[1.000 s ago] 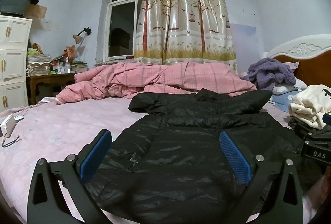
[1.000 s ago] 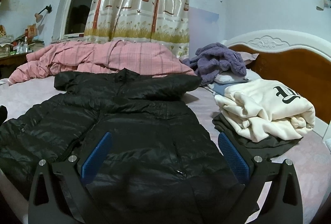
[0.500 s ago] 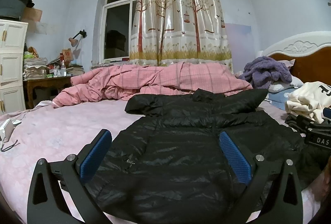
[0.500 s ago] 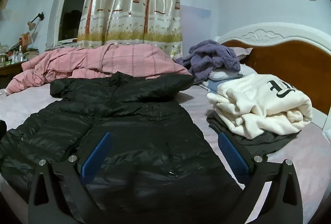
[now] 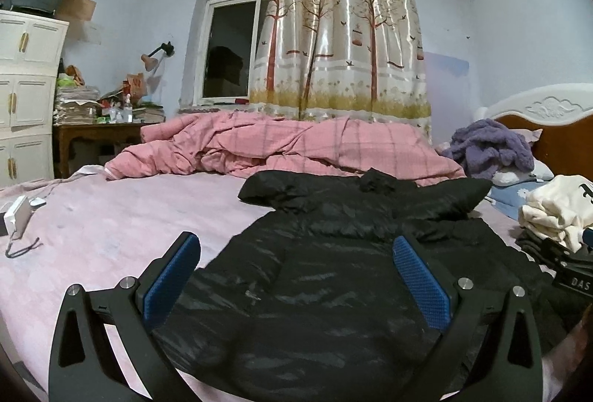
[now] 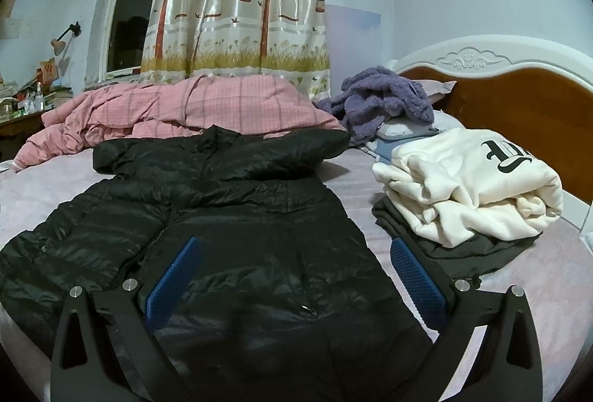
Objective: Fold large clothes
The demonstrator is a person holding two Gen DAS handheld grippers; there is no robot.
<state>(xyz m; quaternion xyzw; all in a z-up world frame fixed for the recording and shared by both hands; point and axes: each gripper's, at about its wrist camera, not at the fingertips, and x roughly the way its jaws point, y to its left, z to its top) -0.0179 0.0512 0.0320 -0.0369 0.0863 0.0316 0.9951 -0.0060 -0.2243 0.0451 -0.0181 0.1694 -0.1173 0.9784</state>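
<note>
A black puffer jacket (image 5: 333, 272) lies spread flat on the pink bed sheet (image 5: 111, 227), hood end toward the far side, hem toward me. It also shows in the right wrist view (image 6: 237, 227). My left gripper (image 5: 296, 272) is open and empty, hovering over the jacket's lower left part. My right gripper (image 6: 292, 272) is open and empty over the jacket's lower right part. Part of the right gripper's body (image 5: 570, 276) shows at the right edge of the left wrist view.
A pink plaid duvet (image 5: 281, 150) is bunched along the far side. A folded cream sweatshirt on dark clothes (image 6: 470, 183) sits right of the jacket. A purple fleece (image 6: 381, 98) lies by the headboard (image 6: 519, 98). A white charger with cable (image 5: 16, 220) lies at left.
Both grippers have tilted or lifted slightly, so the room rises in view and the jacket sits lower. Both stay open; the jacket has not moved.
</note>
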